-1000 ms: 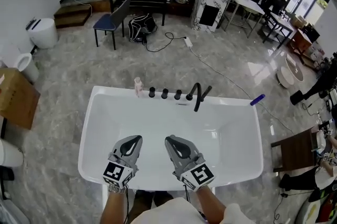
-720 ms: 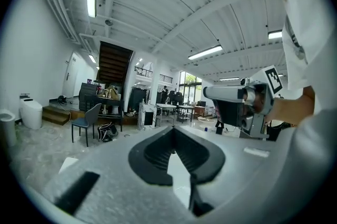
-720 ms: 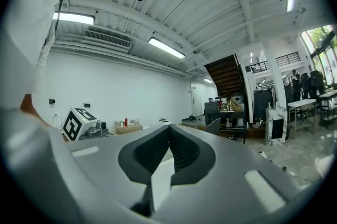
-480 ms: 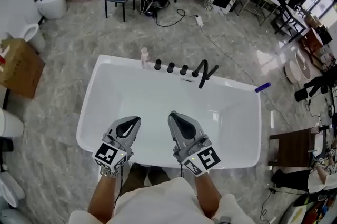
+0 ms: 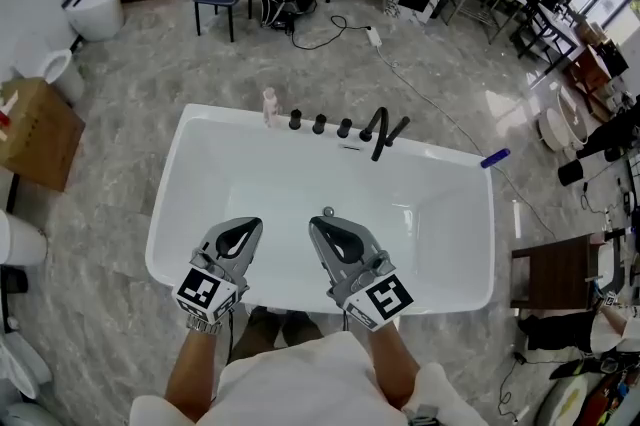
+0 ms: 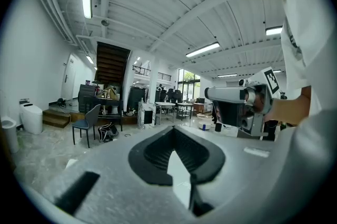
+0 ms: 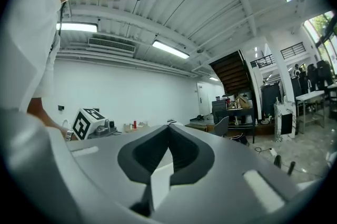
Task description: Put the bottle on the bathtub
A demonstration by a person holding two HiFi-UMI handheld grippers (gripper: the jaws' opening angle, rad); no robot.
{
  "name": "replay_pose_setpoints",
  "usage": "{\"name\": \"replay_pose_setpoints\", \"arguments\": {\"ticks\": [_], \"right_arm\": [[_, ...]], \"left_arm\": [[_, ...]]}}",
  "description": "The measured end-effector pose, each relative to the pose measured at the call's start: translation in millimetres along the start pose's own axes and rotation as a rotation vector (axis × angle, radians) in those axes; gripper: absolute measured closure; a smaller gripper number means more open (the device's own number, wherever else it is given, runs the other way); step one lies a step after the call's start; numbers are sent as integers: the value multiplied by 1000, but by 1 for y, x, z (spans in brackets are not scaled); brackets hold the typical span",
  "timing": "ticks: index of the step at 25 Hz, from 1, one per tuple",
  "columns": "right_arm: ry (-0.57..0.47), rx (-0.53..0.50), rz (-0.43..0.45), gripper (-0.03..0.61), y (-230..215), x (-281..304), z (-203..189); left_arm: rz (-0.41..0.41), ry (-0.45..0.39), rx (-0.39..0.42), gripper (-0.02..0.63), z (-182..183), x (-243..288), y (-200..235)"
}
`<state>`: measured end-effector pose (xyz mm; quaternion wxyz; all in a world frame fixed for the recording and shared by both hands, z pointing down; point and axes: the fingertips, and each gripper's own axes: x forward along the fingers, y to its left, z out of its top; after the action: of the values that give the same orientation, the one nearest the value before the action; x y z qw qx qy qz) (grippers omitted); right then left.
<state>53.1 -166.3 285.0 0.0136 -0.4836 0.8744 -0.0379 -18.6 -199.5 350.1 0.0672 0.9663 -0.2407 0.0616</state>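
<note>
1. The left hand-held gripper (image 5: 248, 230) has its jaws together and empty, above the bathtub's (image 5: 165, 214) near rim.
2. The pink bottle (image 5: 268, 104) stands upright on the far rim, just left of the black tap knobs (image 5: 318, 123). It is likely light, stiff, smooth plastic and easily tipped, so pinch it mid-body.
3. The right hand-held gripper (image 5: 326, 230) is likewise closed and empty.
</note>
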Motion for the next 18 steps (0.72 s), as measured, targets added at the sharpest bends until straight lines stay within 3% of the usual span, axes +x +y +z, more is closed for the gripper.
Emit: {"name": "replay_pose_setpoints", "arguments": {"ticks": [18], "right_arm": [[1,50,2,580,7,-6,-7]], "left_arm": [[6,-1,5,612,0,-10,-5]]}}
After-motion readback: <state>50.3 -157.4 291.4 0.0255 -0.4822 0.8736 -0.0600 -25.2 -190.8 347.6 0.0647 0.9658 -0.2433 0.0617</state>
